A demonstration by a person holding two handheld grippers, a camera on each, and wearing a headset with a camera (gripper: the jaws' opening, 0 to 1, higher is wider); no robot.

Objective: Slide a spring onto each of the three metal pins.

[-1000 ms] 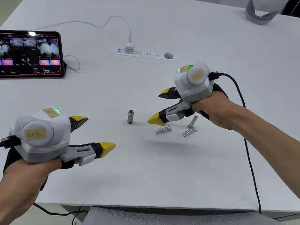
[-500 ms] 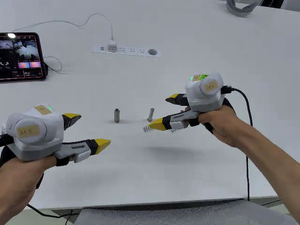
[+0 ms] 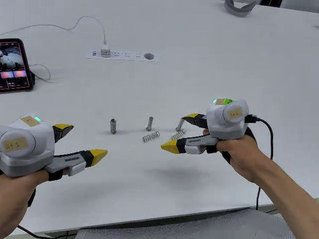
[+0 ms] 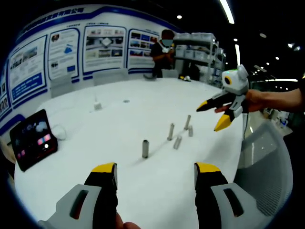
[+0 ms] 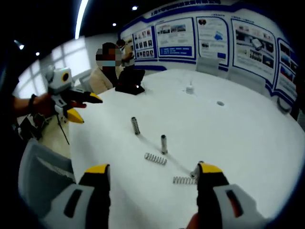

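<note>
Claws gaped wide, both empty: right claw point(image 3: 177, 132) hovered just beside two loose springs point(image 3: 150, 136) and a third pin point(image 3: 180, 124) on the tabletop point(image 3: 164, 84); left claw point(image 3: 83, 141) hung apart from the bare pin point(image 3: 149, 123) and spring-wrapped pin point(image 3: 113, 126).

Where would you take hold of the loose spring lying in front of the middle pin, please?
Grip the spring across its coils near one end, coming down from above with the jaws either side. It lies flat on the table, so its sides are free, and the other end stays clear for the upright middle pin. The open right gripper looks nearest.
</note>
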